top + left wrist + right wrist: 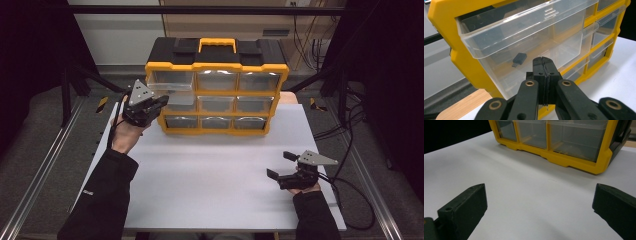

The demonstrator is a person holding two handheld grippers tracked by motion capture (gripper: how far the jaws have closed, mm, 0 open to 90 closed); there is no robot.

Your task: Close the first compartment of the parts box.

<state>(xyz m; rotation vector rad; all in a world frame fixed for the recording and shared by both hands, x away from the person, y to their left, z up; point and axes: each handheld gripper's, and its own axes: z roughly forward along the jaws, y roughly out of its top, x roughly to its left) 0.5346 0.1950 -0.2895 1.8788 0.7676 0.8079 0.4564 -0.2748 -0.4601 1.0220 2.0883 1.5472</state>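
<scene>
High view: the left hand-held gripper [159, 103] is at the left end of a yellow organizer [216, 85] that stands at the far side of the white surface [210, 175], at the level of its middle row of drawers. Left gripper view: the jaws are pressed together with nothing between them, tips just in front of a clear drawer [524, 32] that is pulled out of the organizer's frame. Through the drawer's front wall a small dark adapter [518, 59] lies on its floor, just left of the jaw tips. Whether the tips touch the drawer I cannot tell. The right hand-held gripper [281, 165] sits low over the surface near its right front, well apart from the organizer, jaws spread wide and empty, pointing left across the bare surface.
</scene>
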